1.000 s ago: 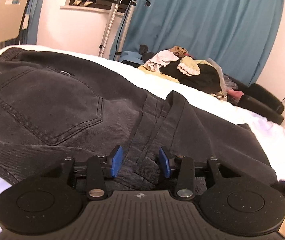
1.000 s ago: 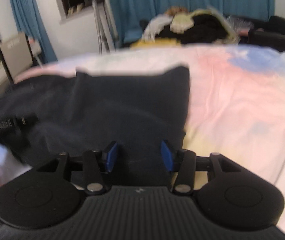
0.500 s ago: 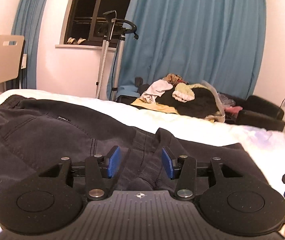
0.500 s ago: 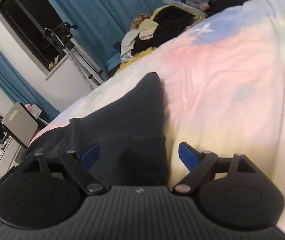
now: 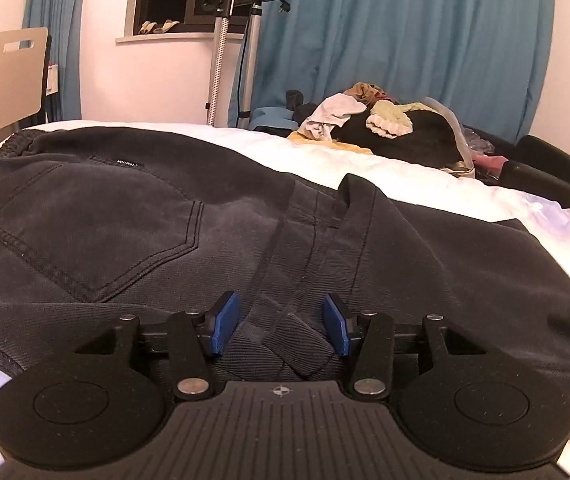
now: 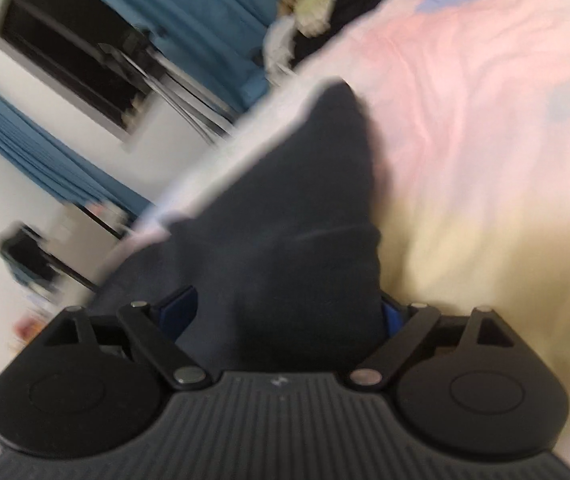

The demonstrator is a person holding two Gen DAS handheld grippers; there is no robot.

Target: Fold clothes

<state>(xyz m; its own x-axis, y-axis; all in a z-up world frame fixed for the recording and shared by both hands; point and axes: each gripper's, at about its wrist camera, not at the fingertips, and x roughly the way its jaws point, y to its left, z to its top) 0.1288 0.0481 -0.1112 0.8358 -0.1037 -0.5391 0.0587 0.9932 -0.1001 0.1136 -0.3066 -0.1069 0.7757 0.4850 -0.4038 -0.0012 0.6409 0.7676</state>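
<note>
Dark grey jeans (image 5: 133, 216) lie spread across the bed, back pocket up. My left gripper (image 5: 281, 324) sits low over their near edge. A thick fold of the crotch seam fills the gap between its blue pads (image 5: 225, 320), so it is shut on it. In the blurred right wrist view, the dark trouser leg (image 6: 305, 220) runs away from me over the pastel sheet. My right gripper (image 6: 285, 314) straddles the leg's near end with its jaws wide and still opening. The cloth lies between them without being pinched and partly hides both pads.
The pastel bed sheet (image 6: 485, 120) stretches right of the leg. Beyond the bed's far side lie a pile of clothes (image 5: 385, 128) and a black armchair (image 5: 545, 168). A garment steamer stand (image 5: 221, 60) and a chair (image 5: 13, 80) stand by the window wall.
The right gripper's jaws have spread from a narrow grip to wide apart, letting go of the trouser leg, and its view has rolled. The left view tilted up, then came back down over the jeans.
</note>
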